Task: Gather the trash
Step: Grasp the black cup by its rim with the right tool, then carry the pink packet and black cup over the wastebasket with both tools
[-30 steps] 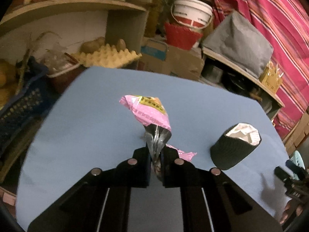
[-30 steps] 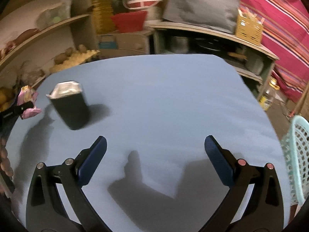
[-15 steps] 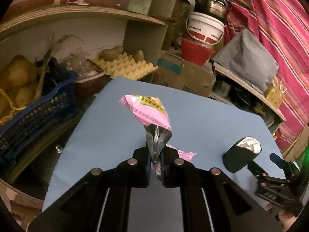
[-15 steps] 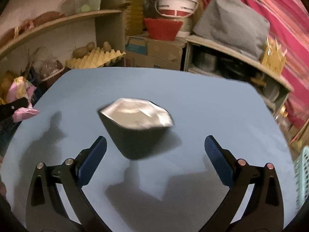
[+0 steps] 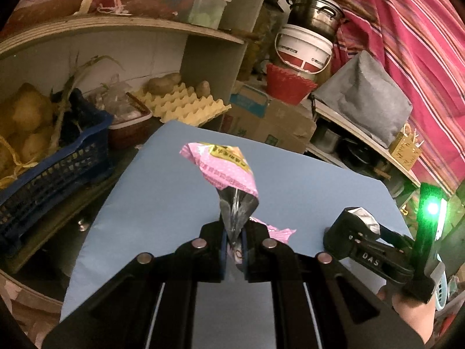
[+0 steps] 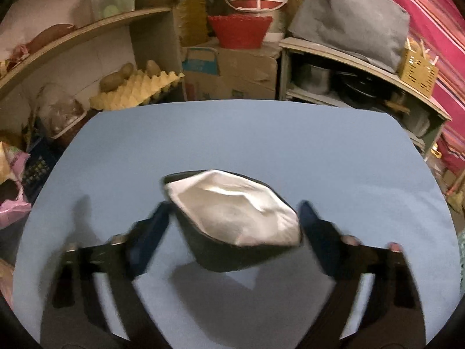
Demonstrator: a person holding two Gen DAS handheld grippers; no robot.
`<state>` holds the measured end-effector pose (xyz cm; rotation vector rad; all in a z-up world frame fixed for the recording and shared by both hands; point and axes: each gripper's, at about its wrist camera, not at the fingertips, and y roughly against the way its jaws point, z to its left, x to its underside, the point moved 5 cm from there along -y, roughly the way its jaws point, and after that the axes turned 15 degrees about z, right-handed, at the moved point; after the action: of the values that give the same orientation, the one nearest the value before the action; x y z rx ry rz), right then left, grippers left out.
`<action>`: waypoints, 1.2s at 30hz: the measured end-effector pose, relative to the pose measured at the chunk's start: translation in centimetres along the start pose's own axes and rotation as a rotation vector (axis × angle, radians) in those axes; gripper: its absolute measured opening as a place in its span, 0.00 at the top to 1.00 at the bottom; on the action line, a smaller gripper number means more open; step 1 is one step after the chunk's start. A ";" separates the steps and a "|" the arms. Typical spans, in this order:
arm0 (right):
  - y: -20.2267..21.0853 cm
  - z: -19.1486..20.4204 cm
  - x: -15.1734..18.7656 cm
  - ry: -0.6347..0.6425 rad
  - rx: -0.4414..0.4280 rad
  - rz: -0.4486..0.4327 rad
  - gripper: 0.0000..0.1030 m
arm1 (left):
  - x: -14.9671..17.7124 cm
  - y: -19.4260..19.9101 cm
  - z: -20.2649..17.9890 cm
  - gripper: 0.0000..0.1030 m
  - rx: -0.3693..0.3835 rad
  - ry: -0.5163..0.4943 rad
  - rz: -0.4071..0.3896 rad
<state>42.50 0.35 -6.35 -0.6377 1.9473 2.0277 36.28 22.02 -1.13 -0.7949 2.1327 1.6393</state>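
My left gripper (image 5: 234, 245) is shut on a crumpled pink and yellow snack wrapper (image 5: 223, 171) with a silver inside, held above the blue table (image 5: 162, 192). My right gripper (image 6: 234, 226) stands around a black pouch with a silver lining (image 6: 232, 218), its blurred fingers (image 6: 151, 232) at either side of the pouch, close to touching. In the left wrist view the pouch (image 5: 356, 221) sits between the right gripper's fingers at the table's right. The wrapper shows at the right wrist view's left edge (image 6: 13, 192).
Shelves behind the table hold a yellow egg tray (image 5: 183, 107), potatoes, a red bowl (image 5: 286, 84), a white bucket (image 5: 303, 49) and a grey bag (image 5: 366, 96). A blue crate (image 5: 55, 160) stands left of the table. A teal basket (image 5: 440, 288) sits low right.
My right gripper has moved in on the black pouch and narrowed around it. My left gripper has lifted and drawn back with the wrapper still held.
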 end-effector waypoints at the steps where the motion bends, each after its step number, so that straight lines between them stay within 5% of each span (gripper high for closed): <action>1: 0.1 -0.1 -0.1 0.001 -0.006 -0.001 0.23 | 0.0 0.0 -0.3 0.92 0.002 -0.001 0.000; 8: 2.4 -4.2 1.1 -0.044 -0.049 -0.023 0.23 | 0.0 -0.1 -4.0 0.92 0.029 -0.039 -0.009; 25: 14.3 -27.9 11.7 -0.325 0.110 -0.145 0.23 | 3.5 -3.1 -20.9 0.92 0.145 -0.237 0.035; 36: 18.7 -39.0 17.1 -0.447 0.174 -0.205 0.23 | 7.4 -2.6 -30.1 0.92 0.169 -0.362 0.010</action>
<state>23.93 -41.50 1.60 -0.2949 1.6908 1.6780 34.13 -8.98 1.07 -0.4003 1.9836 1.4531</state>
